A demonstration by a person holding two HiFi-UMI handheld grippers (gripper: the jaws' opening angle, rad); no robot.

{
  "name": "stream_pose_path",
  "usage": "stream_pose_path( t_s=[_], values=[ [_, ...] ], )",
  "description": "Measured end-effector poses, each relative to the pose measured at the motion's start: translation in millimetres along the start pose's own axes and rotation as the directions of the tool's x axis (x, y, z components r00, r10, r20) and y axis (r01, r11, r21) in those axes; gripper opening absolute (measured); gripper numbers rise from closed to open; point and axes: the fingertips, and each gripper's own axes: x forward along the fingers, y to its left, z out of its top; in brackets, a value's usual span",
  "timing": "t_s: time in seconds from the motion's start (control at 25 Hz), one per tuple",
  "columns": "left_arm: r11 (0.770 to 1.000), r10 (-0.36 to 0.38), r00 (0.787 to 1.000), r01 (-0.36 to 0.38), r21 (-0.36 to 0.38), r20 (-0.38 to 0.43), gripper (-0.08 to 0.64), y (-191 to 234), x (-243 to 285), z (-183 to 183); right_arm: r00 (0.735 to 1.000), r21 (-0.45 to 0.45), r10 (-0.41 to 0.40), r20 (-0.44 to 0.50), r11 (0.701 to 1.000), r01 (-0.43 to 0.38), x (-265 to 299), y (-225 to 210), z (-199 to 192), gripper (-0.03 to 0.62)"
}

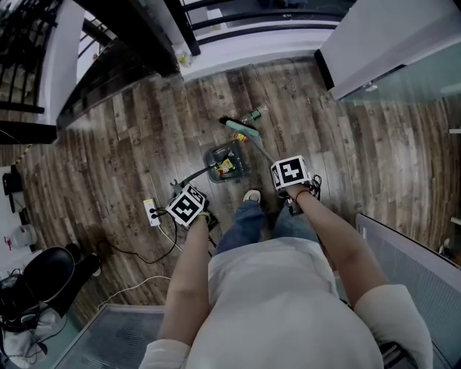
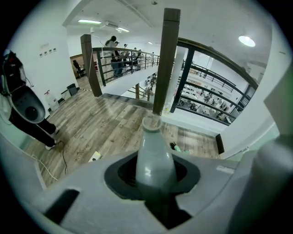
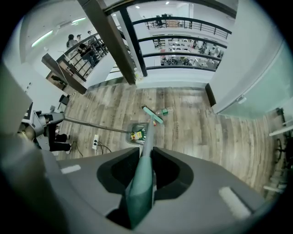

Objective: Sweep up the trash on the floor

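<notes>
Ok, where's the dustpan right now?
In the head view, the dustpan sits on the floor ahead of the shoe, broom head just beyond it.

You've got a white power strip (image 1: 151, 212) lying off to your left, with a black office chair (image 1: 37, 277) further out that side. A black railing (image 1: 266, 16) runs up ahead, and a few people (image 2: 113, 51) are standing along another stretch of it.

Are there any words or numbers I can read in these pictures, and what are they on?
No words or numbers can be read.
Wrappers in the dustpan: colourful print, too small.
Bottle on the floor: label too blurred.
Left marker cube and right marker cube: black-and-white squares, not letters.
</notes>
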Motion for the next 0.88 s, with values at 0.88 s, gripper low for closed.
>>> stream_pose_path(
  t_s=[0.88],
  values=[
    [0.995, 0.077, 0.997, -0.076, -0.060, 0.023, 0.094, 37, 1, 6, 0.993, -0.080, 0.017, -0.120, 0.996, -0.027, 22, 26, -24, 0.094]
  ],
)
